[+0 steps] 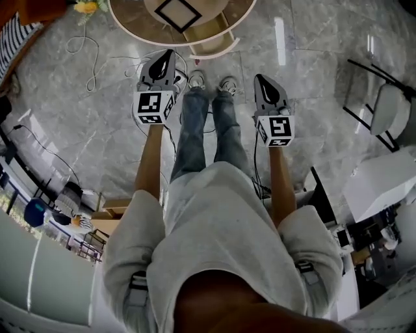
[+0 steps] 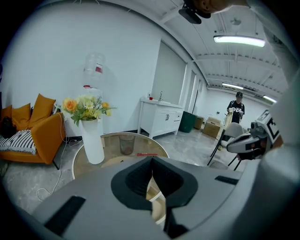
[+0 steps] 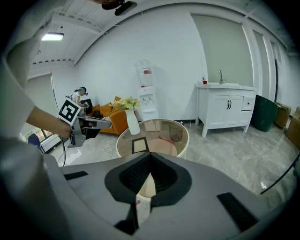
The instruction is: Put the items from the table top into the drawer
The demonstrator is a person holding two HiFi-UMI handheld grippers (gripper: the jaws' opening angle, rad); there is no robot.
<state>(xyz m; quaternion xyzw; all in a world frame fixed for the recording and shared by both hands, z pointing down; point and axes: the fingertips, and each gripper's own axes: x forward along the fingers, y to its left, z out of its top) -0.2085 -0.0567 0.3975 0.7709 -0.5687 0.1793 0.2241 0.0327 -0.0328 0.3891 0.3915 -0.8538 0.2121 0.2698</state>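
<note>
at the far left of the table (image 1: 133, 16) a white vase (image 2: 92, 140) of flowers (image 2: 86, 105) stands tall and top-heavy. i judge it the likeliest casualty, since a left tool (image 1: 166, 57) coming in wide for the things beside it could knock it over. a loose cable (image 1: 94, 62) lies on the floor (image 1: 312, 58) left of the person's shoes (image 1: 197, 79) and could snag a foot stepping in. the left tool has its jaws pressed together with nothing between them, well short of the table. if it arrived without spreading first, it would only shove things along the smooth top. right of the vase stands a clear cup (image 2: 126, 144), which looks slick and could slip or topple under a pinch. near it on the right a thin red stick (image 2: 146, 154) lies flat and would be hard to get under. a black-framed square (image 3: 139, 146) lies nearer on the top. the right tool (image 1: 262, 81) is likewise closed and empty, held off the table. the head view cuts off most of the table, so only the framed square shows there. a pale piece (image 1: 214, 44) juts from the table's near edge and may be the drawer, but its inside is not visible. each tool's own body hides the table's near rim. i cannot tell what the red stick is.
</note>
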